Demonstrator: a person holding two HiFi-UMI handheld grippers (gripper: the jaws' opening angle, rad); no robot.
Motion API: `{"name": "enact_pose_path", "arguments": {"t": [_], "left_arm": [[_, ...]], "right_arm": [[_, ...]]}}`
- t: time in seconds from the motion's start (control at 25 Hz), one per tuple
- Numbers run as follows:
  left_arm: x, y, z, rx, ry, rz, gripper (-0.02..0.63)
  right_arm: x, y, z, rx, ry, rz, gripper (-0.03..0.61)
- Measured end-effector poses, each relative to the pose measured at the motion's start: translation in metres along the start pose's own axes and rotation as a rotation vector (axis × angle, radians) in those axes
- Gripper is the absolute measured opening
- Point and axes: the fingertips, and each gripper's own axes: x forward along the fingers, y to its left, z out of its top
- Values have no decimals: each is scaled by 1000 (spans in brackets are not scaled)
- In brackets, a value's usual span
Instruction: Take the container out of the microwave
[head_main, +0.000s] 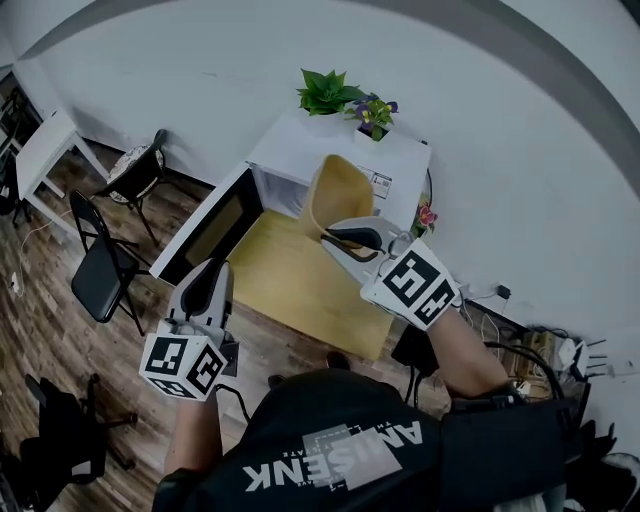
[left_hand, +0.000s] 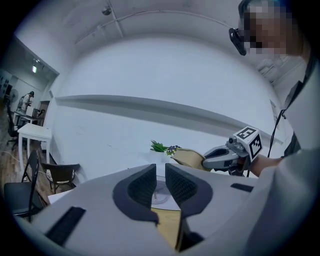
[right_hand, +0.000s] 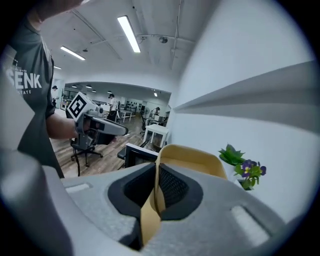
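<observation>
Left gripper (head_main: 210, 272), jaws barely parted on nothing, hung low at eight o'clock of the container (head_main: 338, 195); right gripper (head_main: 335, 238), nearer and clenched on its rim, held it tipped on edge, seemingly clear of the microwave (head_main: 345, 150) at twelve o'clock.

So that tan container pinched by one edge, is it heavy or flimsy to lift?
Probably light: the right hand-held gripper holds the container up by one thin wall alone. Likely fairly stiff, since its rim keeps a rounded shape without sagging. It hangs tilted on its side, so any loose contents might spill.
</observation>
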Motion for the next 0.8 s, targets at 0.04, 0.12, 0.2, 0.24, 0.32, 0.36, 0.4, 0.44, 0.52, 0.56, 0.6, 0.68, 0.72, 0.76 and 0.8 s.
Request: {"name": "enact_pose_path", "arguments": {"t": [0.04, 0.12, 0.2, 0.24, 0.32, 0.36, 0.4, 0.44, 0.52, 0.56, 0.6, 0.68, 0.72, 0.76, 0.8], "left_arm": [[0, -1, 2, 3, 1, -3, 48], [2, -3, 4, 19, 9, -2, 24], [3, -4, 8, 44, 8, 9, 15], [4, -4, 10, 60, 4, 18, 15], [5, -6, 14, 78, -1, 30, 15], [5, -7, 16, 74, -2, 29, 15], [6, -9, 17, 65, -2, 25, 11], [6, -11, 19, 57, -2, 22, 6], [6, -12, 21, 52, -2, 29, 5], [7, -11, 23, 48, -5, 36, 3], [8, -9, 24, 42, -7, 44, 3], [9, -6, 24, 41, -9, 63, 3], [10, -4, 24, 51, -7, 74, 3], [10, -2, 24, 61, -4, 85, 3], [10, -1, 24, 65, -2, 92, 3]], "right_arm": [[-5, -8, 3, -1, -8, -24, 28], [-18, -24, 7, -3, -21, -62, 28], [-30, -34, 11, -6, -37, -83, 28], [-34, -38, 12, -8, -44, -88, 28], [-42, -43, 14, -7, -53, -96, 28], [-45, -44, 15, -4, -57, -100, 28], [-47, -46, 15, -2, -60, -104, 28], [-50, -46, 15, 0, -62, -108, 28], [-52, -47, 15, 4, -65, -112, 28], [-53, -47, 14, 8, -69, -110, 28], [-54, -47, 14, 11, -71, -108, 28], [-53, -47, 13, 8, -70, -108, 28], [-53, -48, 12, 5, -67, -111, 28], [-53, -49, 11, 1, -62, -114, 28], [-54, -50, 10, -5, -55, -118, 28]]}}
